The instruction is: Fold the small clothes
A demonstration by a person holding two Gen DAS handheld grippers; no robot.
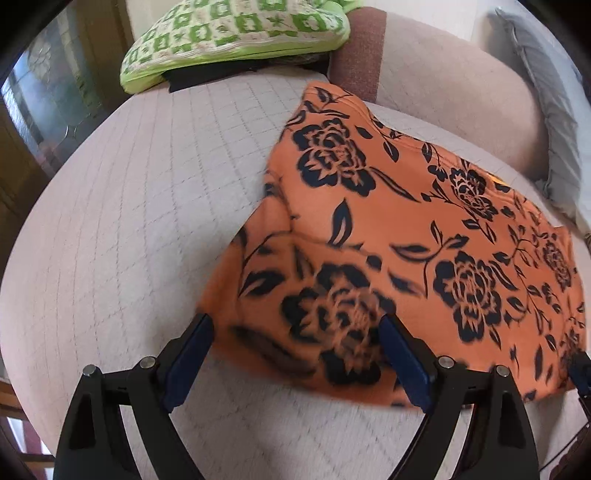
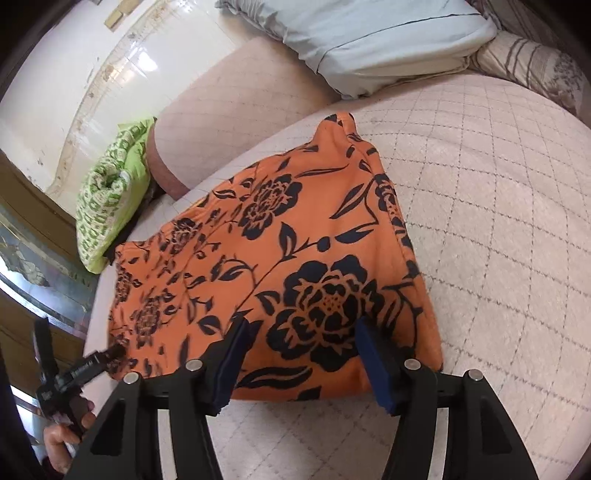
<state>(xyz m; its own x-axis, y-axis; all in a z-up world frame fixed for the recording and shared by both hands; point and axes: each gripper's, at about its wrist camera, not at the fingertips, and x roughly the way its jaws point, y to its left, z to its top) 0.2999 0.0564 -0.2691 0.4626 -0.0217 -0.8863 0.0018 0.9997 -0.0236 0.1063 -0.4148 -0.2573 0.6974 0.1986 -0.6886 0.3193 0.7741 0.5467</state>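
Observation:
An orange garment with black flowers (image 1: 388,229) lies spread flat on the quilted beige bed cover (image 1: 147,206). My left gripper (image 1: 295,328) stands wide open just above the garment's near left corner, one finger off the cloth's edge and the other over it. In the right wrist view the same garment (image 2: 295,251) fills the middle. My right gripper (image 2: 303,332) is open over its near edge, with the pads apart on either side of a large flower. The left gripper (image 2: 105,356) also shows there at the garment's left corner, held by a hand (image 2: 62,443).
A green and white patterned cushion (image 1: 236,33) lies at the far end of the bed beside a padded backrest (image 1: 436,81). A pale blue pillow (image 2: 376,33) and a striped pillow (image 2: 524,62) lie behind the garment. A wooden cabinet with glass (image 1: 44,99) stands left of the bed.

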